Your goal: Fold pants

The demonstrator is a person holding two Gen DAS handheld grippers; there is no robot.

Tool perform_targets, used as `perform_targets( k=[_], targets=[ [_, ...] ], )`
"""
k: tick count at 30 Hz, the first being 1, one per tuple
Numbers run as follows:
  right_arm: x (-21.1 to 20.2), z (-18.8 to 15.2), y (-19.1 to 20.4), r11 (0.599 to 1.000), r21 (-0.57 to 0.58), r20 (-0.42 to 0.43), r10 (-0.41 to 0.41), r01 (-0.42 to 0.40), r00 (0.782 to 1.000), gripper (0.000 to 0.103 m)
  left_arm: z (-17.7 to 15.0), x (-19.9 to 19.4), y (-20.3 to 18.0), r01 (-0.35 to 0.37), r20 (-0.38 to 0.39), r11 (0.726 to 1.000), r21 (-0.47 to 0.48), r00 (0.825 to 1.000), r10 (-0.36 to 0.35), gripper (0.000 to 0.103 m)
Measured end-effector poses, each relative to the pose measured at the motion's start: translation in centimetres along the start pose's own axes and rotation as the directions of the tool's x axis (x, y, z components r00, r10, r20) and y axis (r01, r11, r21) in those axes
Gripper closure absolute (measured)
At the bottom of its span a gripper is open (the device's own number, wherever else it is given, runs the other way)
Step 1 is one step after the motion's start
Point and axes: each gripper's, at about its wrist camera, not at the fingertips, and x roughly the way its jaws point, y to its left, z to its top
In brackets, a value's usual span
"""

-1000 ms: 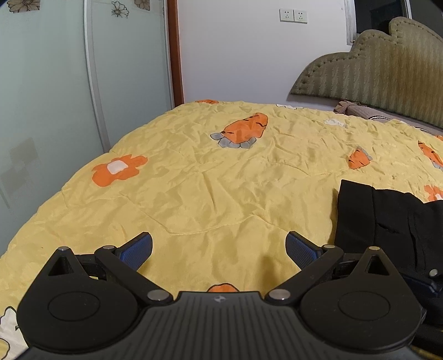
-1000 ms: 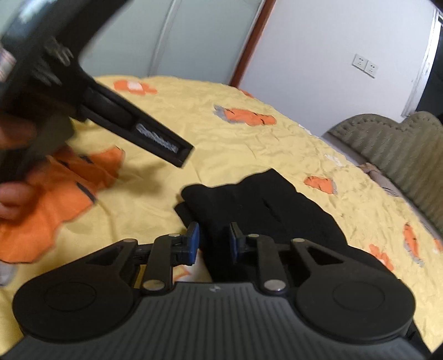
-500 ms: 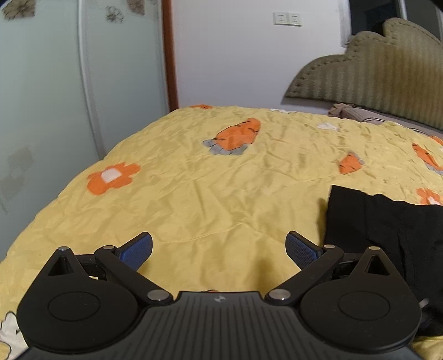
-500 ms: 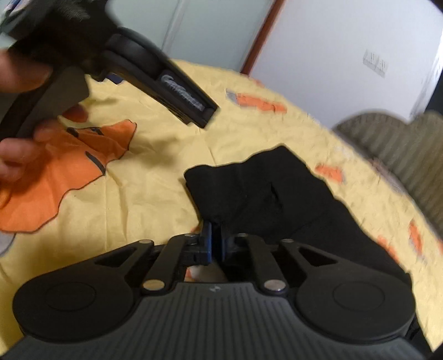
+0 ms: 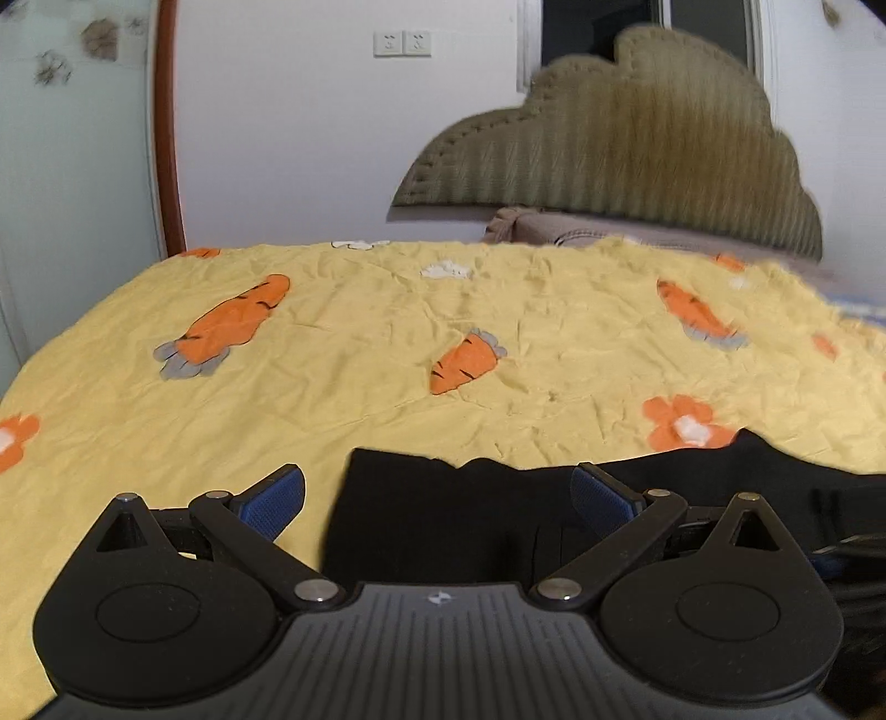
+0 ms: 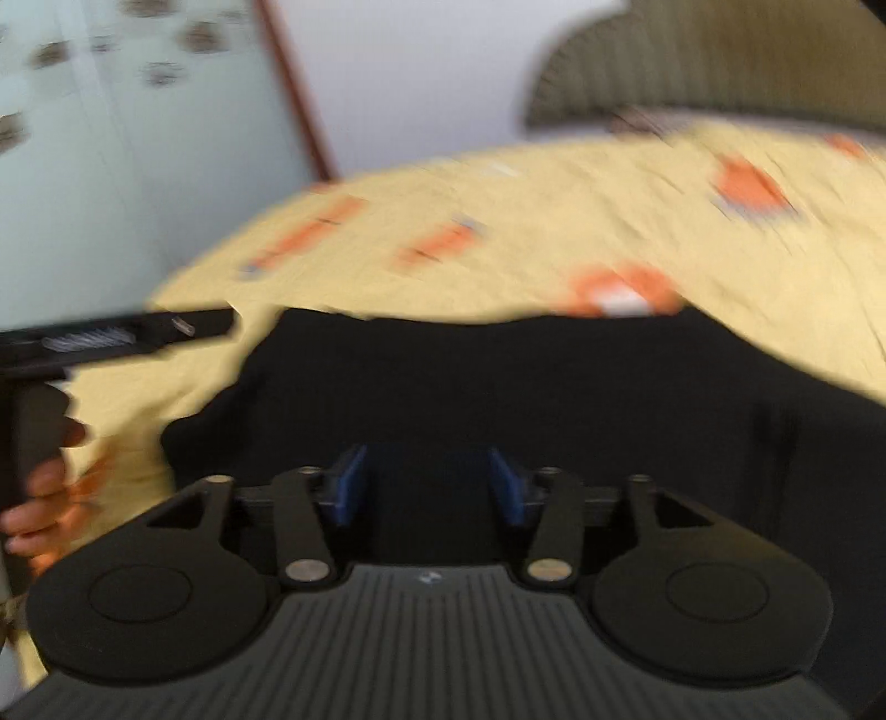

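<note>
Black pants (image 5: 443, 520) lie folded flat on the yellow carrot-print bedspread (image 5: 387, 354). My left gripper (image 5: 437, 493) is open wide and empty, hovering over the near left corner of the pants. In the blurred right wrist view the pants (image 6: 554, 382) fill the middle. My right gripper (image 6: 429, 487) is open over the black cloth, with nothing between its blue pads. The left gripper's body (image 6: 122, 332) and the hand holding it show at the left edge of the right wrist view.
A padded olive headboard (image 5: 637, 149) and a pillow (image 5: 581, 230) stand at the far end of the bed. A frosted sliding door (image 5: 72, 166) with a brown frame is on the left. A white wall with sockets (image 5: 401, 43) is behind.
My right gripper was shut on the pants' edge and has opened. Both views have swung right, toward the headboard. My left gripper has moved over the pants' corner, still open.
</note>
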Motion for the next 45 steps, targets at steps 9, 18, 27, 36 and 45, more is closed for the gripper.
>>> perform_targets(
  k=[9,18,27,36,45],
  targets=[
    [-0.2,5.1,-6.8,0.987,0.162,0.09,-0.001,-0.013,0.996,0.071,-1.2,4.5,-2.9,-0.1,-0.036,0.987,0.129,0.994,0.105,0.0],
    [2.8,6.7,-10.4,0.952,0.305,0.063,-0.024,0.003,0.998,0.084,-1.6,4.0,-1.0,-0.064,-0.063,0.997,0.05,0.996,0.067,0.0],
    [-1.3,4.3,-8.3,0.967,0.242,0.095,-0.1,0.074,0.99,0.076,-2.2,-0.4,-6.2,0.01,-0.027,0.98,0.2,1.0,-0.005,0.0],
    [-18.3,-3.4,-15.8,0.878,0.411,0.266,-0.373,0.246,0.889,0.057,-5.2,-2.9,-16.7,0.252,-0.12,0.895,0.368,0.968,-0.223,0.0],
    [-22.9,-13.2,-24.8,0.672,0.741,0.275,-0.305,0.001,0.912,0.055,-8.2,-5.7,-19.4,0.154,-0.013,0.834,0.531,0.985,-0.173,0.0]
  ],
)
